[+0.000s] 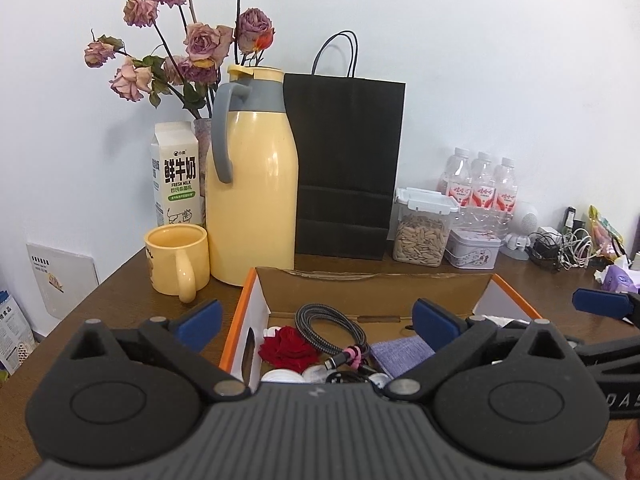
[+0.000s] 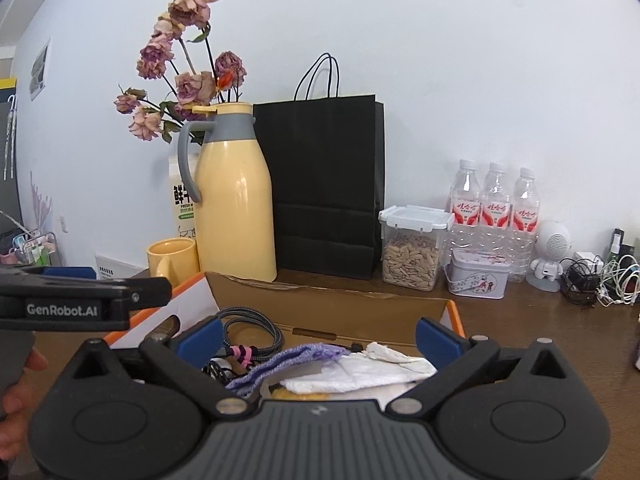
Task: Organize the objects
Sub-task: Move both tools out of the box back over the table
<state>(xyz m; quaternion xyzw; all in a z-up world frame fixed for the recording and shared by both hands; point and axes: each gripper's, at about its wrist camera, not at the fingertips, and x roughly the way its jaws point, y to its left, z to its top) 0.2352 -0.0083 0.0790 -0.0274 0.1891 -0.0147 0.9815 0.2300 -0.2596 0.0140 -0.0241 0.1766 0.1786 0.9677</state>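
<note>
Milk carton (image 1: 176, 176): standing at the far left against the wall, at nine o'clock from the flask, wilted roses (image 1: 192, 40) rising behind it
Yellow mug (image 1: 178, 258): sitting in front of the carton, handle turning toward the camera, just beside the flask's base
Yellow flask (image 1: 252, 184): standing upright with its grey handle facing nine o'clock, at eleven o'clock from the box
Black paper bag (image 1: 344, 160): standing just beside the flask at its three o'clock, handles up
Seed jar (image 1: 420, 232): sitting at three o'clock from the bag, small tin (image 1: 472, 250) just beside it, three water bottles (image 1: 484, 184) lining up behind
Cardboard box (image 1: 248, 300): lying open on the brown table (image 1: 120, 292), right under both grippers, orange-edged flaps spreading
Box contents: a braided cable (image 1: 332, 324) is coiling at twelve o'clock inside, a red rose head (image 1: 288, 346) at its seven o'clock, a purple cloth (image 2: 280, 364) and white tissue (image 2: 368, 368) lying toward three o'clock
Left gripper (image 1: 316, 320): hovering over the box's left half, blue pads spreading fully wide, gripping nothing
Right gripper (image 2: 318, 336): hovering over the box's right half, pads gaping just as wide, nothing between them but air above the cloth and tissue
Cables and chargers (image 2: 600, 280): tangling at the far right of the table
</note>
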